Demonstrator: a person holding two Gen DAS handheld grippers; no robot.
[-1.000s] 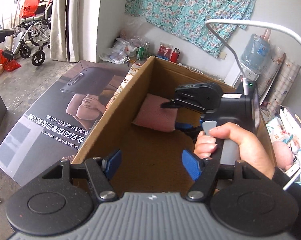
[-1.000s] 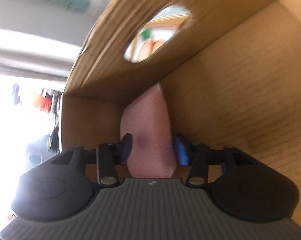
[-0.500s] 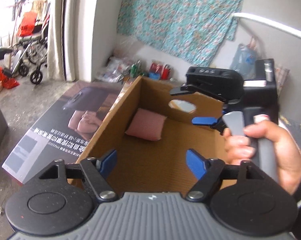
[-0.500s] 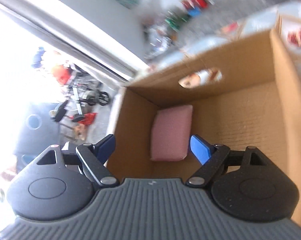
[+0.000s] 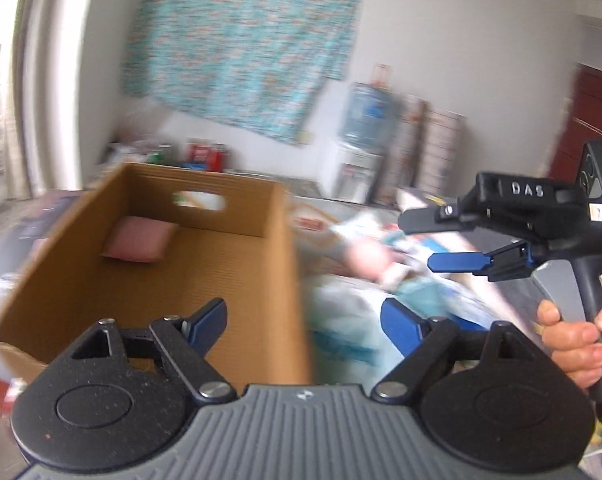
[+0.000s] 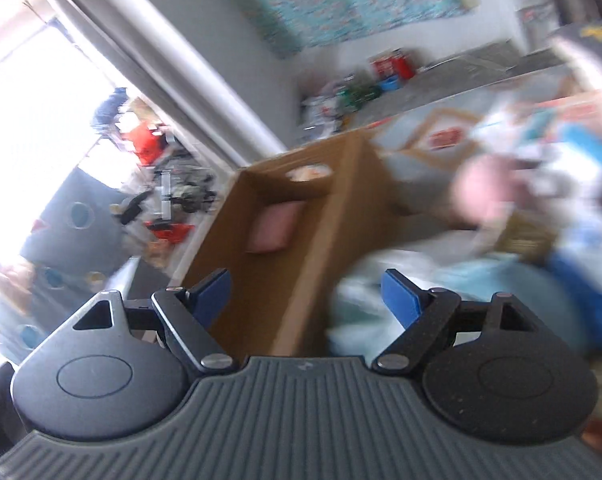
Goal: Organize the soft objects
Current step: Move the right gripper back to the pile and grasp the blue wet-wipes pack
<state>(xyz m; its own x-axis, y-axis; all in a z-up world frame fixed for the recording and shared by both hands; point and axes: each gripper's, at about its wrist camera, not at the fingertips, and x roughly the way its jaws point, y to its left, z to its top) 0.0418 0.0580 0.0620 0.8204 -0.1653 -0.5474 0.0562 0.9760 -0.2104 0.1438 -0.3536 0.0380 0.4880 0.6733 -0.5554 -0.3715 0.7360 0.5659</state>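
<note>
The pink cushion [image 5: 136, 239] lies in the far left corner of the cardboard box [image 5: 237, 288], well apart from both tools. Left tool [image 5: 303, 322], jaws just opening, stands wide and empty. Right of the box, the right tool [image 5: 437, 240], marked "DAS", is likewise wide and empty; its own view alone shows the bright doorway [image 6: 29, 80].

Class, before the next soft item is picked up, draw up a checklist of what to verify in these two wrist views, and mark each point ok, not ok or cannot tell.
1. Pink cushion lies inside the cardboard box, at its far end: ok.
2. Right gripper open, nothing between its fingers: ok.
3. Left gripper open and empty, its jaws just opened further: ok.
4. Free floor left in the box for more items: ok.
5. Next soft item in the pile beside the box identified: cannot tell, the views are blurred.
</note>
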